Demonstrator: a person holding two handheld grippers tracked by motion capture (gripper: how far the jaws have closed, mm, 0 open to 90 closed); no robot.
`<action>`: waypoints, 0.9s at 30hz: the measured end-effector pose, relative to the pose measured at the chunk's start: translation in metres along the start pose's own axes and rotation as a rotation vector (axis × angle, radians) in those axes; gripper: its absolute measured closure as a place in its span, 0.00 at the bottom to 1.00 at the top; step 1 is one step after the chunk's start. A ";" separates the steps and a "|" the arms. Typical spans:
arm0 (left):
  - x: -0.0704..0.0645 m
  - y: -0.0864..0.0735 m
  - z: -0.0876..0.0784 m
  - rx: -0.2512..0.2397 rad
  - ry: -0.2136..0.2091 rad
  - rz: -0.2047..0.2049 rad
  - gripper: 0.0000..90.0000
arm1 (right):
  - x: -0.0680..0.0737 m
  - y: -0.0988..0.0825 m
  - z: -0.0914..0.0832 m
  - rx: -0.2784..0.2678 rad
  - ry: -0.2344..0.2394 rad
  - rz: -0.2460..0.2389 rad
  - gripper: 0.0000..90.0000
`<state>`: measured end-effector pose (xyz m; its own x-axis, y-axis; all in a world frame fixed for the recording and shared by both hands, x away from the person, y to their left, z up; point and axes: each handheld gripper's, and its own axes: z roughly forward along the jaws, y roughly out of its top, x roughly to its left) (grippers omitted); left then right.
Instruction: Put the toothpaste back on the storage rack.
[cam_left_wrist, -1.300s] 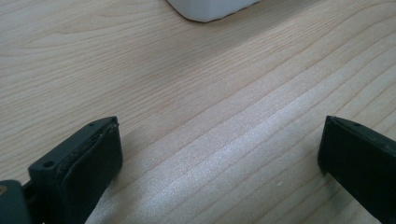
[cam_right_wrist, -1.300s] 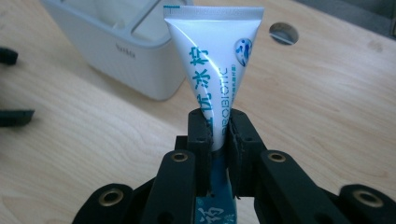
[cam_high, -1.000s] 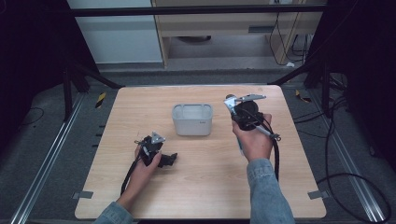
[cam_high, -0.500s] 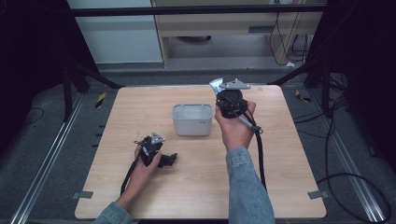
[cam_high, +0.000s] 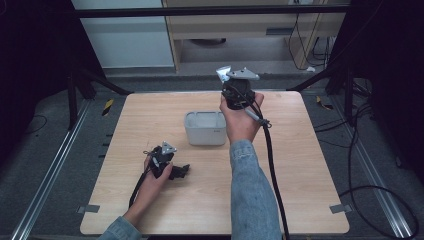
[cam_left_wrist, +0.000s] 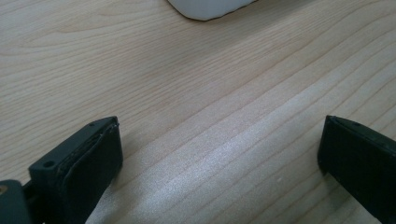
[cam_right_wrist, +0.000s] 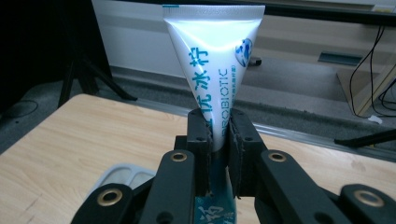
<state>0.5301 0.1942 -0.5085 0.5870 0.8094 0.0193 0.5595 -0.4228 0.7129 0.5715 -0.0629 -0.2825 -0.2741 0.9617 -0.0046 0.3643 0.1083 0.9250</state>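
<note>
One tube held, none yet binned. Surface (cam_high: 300, 165): pale wood-grain laminate, rounded corners. Bin (cam_high: 205, 128): white plastic, rounded, seemingly empty. Tube (cam_right_wrist: 212, 60): white, soft, flat crimped end up, clamped in right tool (cam_right_wrist: 218, 133) above the bin's far edge; drop remains. Left tool (cam_left_wrist: 219, 154): gaping, empty, resting on surface.

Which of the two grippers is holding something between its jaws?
The right gripper, raised beyond the white container: it clamps a white tube. The left gripper rests on the table, jaws wide apart.
</note>
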 end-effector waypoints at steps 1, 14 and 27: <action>0.000 0.000 0.000 0.000 0.000 0.000 0.00 | 0.001 0.002 0.000 -0.007 0.000 0.001 0.90; 0.000 0.000 0.000 -0.002 0.000 -0.002 0.00 | 0.011 0.017 0.014 -0.060 -0.011 0.007 0.89; 0.000 0.000 0.000 -0.001 -0.003 0.000 0.00 | 0.021 0.023 0.032 -0.089 0.010 0.040 0.89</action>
<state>0.5300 0.1943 -0.5086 0.5886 0.8082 0.0171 0.5588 -0.4221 0.7138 0.6023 -0.0318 -0.2735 -0.2702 0.9621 0.0364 0.2948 0.0467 0.9544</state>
